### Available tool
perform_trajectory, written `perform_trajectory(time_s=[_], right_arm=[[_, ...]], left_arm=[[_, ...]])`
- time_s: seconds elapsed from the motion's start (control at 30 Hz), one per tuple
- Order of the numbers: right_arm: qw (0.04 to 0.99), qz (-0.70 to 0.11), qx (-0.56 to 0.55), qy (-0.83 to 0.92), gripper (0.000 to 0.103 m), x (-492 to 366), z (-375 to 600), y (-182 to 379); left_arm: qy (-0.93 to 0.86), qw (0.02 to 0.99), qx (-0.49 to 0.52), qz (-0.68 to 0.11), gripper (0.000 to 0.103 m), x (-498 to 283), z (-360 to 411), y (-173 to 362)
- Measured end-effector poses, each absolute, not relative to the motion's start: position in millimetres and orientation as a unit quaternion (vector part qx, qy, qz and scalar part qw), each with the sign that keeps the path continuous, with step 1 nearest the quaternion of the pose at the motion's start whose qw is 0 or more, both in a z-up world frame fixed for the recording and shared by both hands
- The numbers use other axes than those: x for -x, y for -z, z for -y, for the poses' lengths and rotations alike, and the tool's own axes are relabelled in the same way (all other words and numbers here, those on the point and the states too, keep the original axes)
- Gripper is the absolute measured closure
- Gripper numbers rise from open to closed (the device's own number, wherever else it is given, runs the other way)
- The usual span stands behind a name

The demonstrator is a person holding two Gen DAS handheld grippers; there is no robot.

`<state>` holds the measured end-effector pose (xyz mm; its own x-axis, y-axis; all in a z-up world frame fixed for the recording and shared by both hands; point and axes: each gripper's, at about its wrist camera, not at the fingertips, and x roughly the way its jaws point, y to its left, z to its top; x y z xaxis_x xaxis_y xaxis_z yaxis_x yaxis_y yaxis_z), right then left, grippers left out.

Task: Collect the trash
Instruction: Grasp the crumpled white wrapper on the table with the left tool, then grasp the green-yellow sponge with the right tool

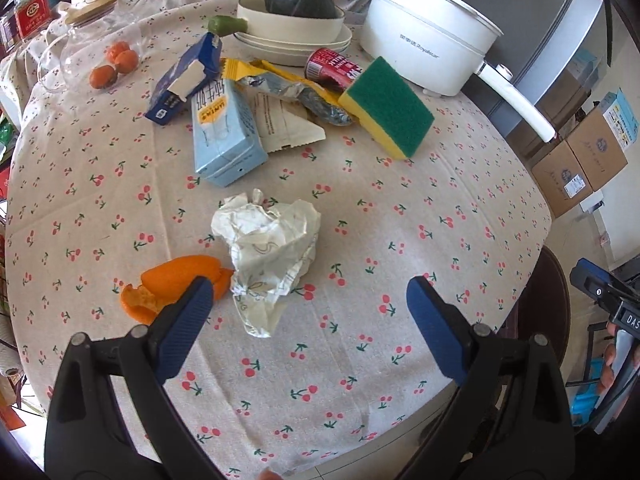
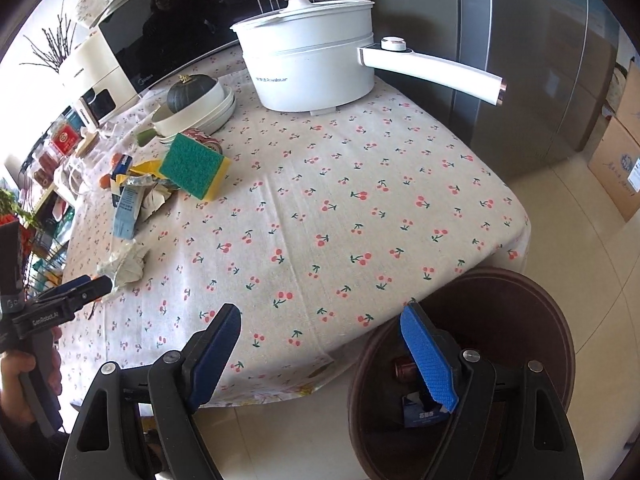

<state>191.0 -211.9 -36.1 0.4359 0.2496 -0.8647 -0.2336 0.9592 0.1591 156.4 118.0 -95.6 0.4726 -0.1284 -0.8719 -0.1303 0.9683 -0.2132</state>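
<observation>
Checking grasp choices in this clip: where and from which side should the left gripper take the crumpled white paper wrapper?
Grip the wrapper across its bulky upper wad, coming from above. The left gripper hangs open just short of it, jaws wider than the wad. The flat tail nearest the gripper lies too low on the tablecloth to pinch well. Stay clear of the orange peel touching its left side.

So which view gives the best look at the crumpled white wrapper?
The left wrist view: the crumpled white wrapper lies unobstructed mid-frame on the tablecloth, beside the orange peel. The right wrist view shows it only small and distorted near the left edge, by the left tongs.
</observation>
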Motion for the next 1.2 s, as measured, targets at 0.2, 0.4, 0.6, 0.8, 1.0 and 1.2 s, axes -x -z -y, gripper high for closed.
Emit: perform_trajectory(time_s=[0.2,0.4,0.6,0.8,1.0,1.2], right_arm=[[0.844,-0.517,0.001,-0.141,0.019,-196.3,204.1,41.6],[0.843,-0.521,-0.006,-0.135,0.019,-203.1,201.9,44.8],[0.840,-0.524,-0.009,-0.140,0.019,-208.3,192.4,44.2],[0.838,-0.523,0.023,-0.150,0.018,-223.8,165.9,41.1],[0.839,-0.506,0.069,-0.187,0.016,-250.0,113.2,39.5],[0.839,-0.486,0.112,-0.217,0.014,-283.2,52.6,48.9]], left_arm=[[-0.004,0.839,0.116,-0.531,0.018,-177.2,-119.2,112.0],[-0.030,0.831,0.110,-0.544,0.035,-192.5,-123.0,128.9],[-0.028,0.828,0.131,-0.545,0.052,-194.9,-130.1,128.4],[0.001,0.840,0.151,-0.520,0.053,-181.4,-140.8,97.1],[0.001,0.857,0.172,-0.485,0.053,-163.8,-169.3,67.9],[-0.011,0.858,0.194,-0.475,0.053,-159.5,-189.7,63.4]])
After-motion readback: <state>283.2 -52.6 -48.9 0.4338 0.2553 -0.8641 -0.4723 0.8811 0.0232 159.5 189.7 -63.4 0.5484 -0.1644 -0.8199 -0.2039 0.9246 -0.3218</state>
